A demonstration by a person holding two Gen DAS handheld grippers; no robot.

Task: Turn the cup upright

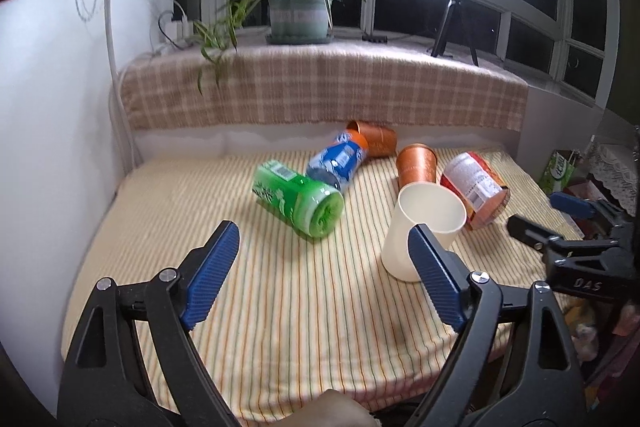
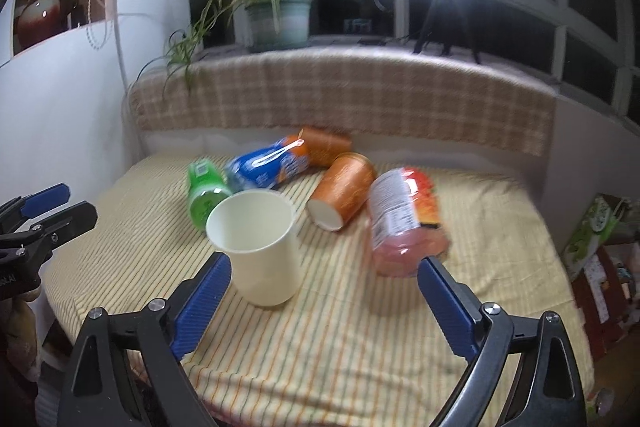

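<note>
The white cup (image 2: 260,247) was seen upright on the surface (image 2: 360,339), nearer its front edge, just beyond the wide-open, empty right hand-held gripper (image 2: 322,279), left of centre, while the left hand-held gripper (image 1: 324,251) was likewise wide and empty.

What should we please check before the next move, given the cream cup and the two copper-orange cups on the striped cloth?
1. Cream paper cup upright, mouth up: ok.
2. Nearer copper-orange metallic cup upright: not ok, on its side.
3. Farther copper-orange cup upright: not ok, lying behind the blue-labelled plastic bottle.
4. Right gripper open and empty: ok.
5. Left gripper open and empty: ok.
6. Path to nearer copper cup: cannot tell; the red-labelled bottle lies close beside it.
</note>
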